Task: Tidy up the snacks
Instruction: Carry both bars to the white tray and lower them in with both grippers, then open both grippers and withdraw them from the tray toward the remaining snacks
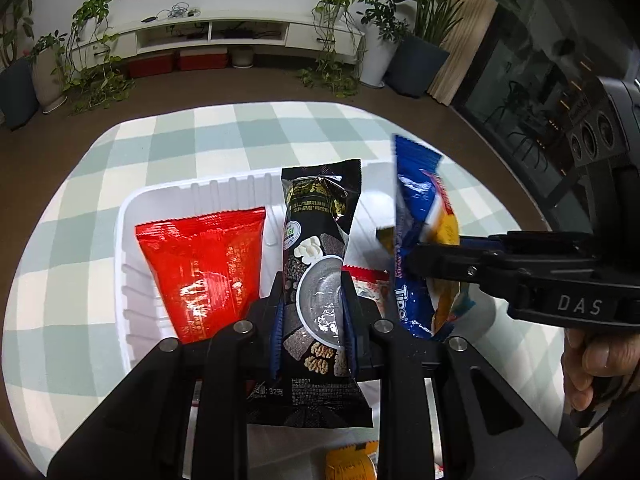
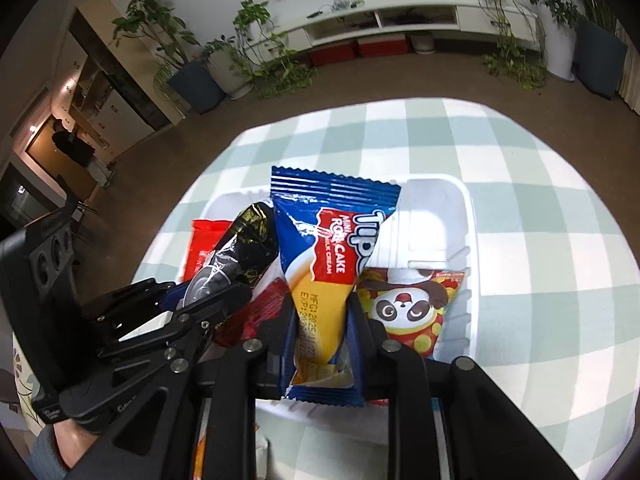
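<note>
The left gripper (image 1: 312,320) is closed on a black packet (image 1: 316,264), held upright over the white tray (image 1: 124,240). The right gripper (image 2: 322,328) is closed on a blue cake pack (image 2: 332,248), also above the tray. The black packet hides part of the tray's middle. A red packet (image 1: 204,268) lies by the tray's left edge, and a panda packet (image 2: 408,308) by its right edge. An orange packet (image 1: 352,464) near the table's (image 1: 60,240) front edge is cut off and hard to read.
</note>
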Demonstrator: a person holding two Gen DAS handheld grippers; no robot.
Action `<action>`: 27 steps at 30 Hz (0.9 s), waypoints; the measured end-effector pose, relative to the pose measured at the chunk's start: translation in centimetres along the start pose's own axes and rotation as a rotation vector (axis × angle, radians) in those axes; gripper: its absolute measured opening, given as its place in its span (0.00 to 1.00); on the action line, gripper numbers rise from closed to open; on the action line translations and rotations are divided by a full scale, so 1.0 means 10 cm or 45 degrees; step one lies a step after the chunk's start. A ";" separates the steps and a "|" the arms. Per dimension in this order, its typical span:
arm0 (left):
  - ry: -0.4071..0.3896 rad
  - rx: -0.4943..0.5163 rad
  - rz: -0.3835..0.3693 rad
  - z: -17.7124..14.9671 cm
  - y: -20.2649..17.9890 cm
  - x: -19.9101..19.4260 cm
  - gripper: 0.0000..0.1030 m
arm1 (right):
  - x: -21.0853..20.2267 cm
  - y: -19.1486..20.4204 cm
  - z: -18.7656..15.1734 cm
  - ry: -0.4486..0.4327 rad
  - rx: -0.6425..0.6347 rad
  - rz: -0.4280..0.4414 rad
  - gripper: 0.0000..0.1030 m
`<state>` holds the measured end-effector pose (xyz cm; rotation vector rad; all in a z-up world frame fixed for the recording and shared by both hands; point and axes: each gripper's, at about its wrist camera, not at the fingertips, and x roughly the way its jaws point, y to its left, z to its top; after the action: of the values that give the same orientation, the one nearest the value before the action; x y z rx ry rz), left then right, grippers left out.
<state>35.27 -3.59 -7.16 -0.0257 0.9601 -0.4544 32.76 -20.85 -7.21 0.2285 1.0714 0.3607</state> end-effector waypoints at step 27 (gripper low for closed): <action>0.024 0.047 0.094 -0.06 -0.04 0.19 0.50 | 0.27 -0.01 0.04 -0.002 0.031 -0.086 0.27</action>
<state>35.59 -4.64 -8.89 0.0476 0.9677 -0.4045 34.29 -19.92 -9.26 0.2139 1.0793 0.2873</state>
